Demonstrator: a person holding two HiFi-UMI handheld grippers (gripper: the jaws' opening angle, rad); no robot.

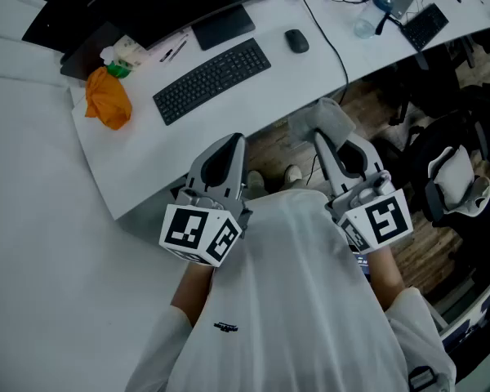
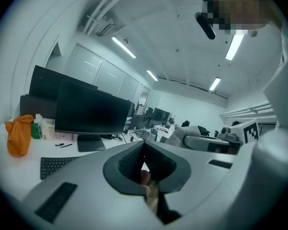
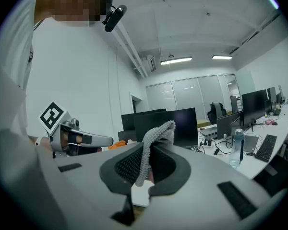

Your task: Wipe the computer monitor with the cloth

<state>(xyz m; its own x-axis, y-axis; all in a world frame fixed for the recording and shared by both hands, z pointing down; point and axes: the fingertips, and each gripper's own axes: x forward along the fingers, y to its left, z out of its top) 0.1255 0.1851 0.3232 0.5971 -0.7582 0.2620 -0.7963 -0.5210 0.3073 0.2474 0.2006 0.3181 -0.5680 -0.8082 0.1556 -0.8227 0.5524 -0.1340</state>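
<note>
Right hand-held gripper (image 3: 146, 166) pinching grey cloth (image 3: 159, 132) at bunched fold, short of counter (image 1: 310, 68), well apart from monitor (image 1: 147, 2). Left hand-held gripper (image 2: 144, 163) pressed together, empty. Cloth likely soft, light, floppy.

Open-plan office. White desk (image 1: 106, 162) is set over a wood floor (image 1: 429, 256). White ceiling (image 2: 182, 37) is lit by strip lights (image 2: 124, 47), and pipes (image 3: 129, 42) are run along it. Glass partition (image 2: 103, 73) is seen at the back, next to a white wall (image 3: 105, 95). Further desk rows (image 2: 156, 128) and a black chair (image 3: 215, 113) are seen beyond.
</note>
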